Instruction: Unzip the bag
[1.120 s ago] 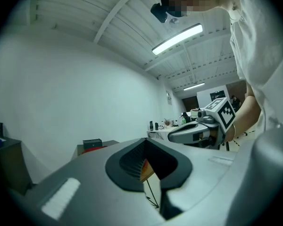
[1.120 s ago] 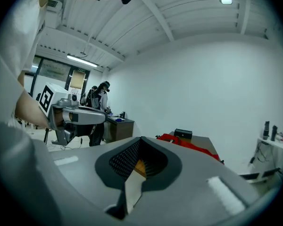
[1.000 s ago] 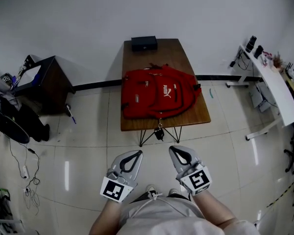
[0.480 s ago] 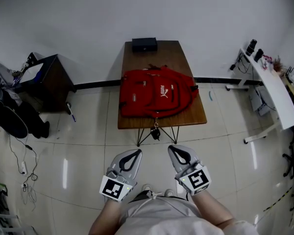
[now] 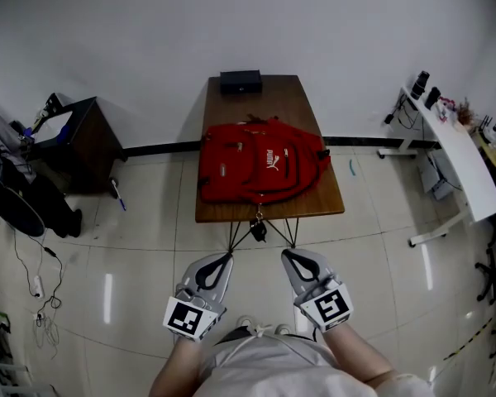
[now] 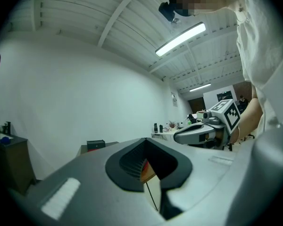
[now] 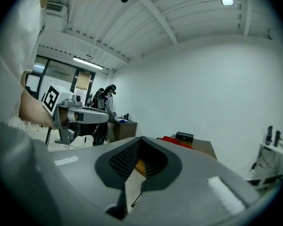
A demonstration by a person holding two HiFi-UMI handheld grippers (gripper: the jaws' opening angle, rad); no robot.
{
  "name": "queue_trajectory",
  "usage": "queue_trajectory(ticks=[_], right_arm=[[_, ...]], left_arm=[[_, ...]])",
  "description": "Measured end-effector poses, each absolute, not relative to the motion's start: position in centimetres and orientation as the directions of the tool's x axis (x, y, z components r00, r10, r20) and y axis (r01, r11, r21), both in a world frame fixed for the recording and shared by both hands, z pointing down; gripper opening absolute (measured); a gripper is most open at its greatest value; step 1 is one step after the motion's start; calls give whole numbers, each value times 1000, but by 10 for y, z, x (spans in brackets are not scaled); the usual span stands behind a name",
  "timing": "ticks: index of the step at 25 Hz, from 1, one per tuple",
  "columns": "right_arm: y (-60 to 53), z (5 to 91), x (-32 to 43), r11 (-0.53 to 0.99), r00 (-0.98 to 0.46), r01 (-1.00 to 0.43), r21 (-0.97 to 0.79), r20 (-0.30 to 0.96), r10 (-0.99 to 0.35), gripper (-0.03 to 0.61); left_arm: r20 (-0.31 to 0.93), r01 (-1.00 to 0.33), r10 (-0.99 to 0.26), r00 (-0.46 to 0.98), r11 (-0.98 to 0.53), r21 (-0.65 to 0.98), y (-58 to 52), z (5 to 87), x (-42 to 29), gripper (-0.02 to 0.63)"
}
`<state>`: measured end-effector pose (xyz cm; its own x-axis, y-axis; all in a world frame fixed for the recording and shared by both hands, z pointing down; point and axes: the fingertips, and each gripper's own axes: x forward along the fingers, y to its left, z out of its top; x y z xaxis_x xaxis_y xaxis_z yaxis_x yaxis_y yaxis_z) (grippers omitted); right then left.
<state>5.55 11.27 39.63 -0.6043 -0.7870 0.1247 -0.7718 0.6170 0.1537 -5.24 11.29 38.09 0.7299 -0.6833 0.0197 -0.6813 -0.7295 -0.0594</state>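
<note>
A red backpack (image 5: 260,162) lies flat on a small wooden table (image 5: 314,197) well ahead of me; a strip of it (image 7: 172,140) shows in the right gripper view. Both grippers hang low near my body, over the floor and short of the table's front edge. My left gripper (image 5: 221,258) is shut with nothing in it, and so is my right gripper (image 5: 292,255). In their own views the left gripper (image 6: 145,141) and the right gripper (image 7: 141,140) have jaws closed to a thin slit. Each also sees the other: right gripper (image 6: 203,131), left gripper (image 7: 82,117).
A black box (image 5: 240,81) sits at the table's far end. A dark clip or strap end (image 5: 256,230) hangs below the front edge. A dark cabinet (image 5: 74,139) stands at left, a white desk (image 5: 459,151) at right, and cables (image 5: 41,288) lie on the floor.
The head view has shifted a little, so the table sits slightly left and lower. Both grippers stay shut in nearly the same place.
</note>
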Motion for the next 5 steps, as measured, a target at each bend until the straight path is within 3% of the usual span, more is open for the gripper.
queue_trajectory(ticks=[5], right_arm=[[114,401,53,625,-609,-763,166,142,-780,8]], left_arm=[[35,-673,-675,737,-738,-59,114,386,-48,6]])
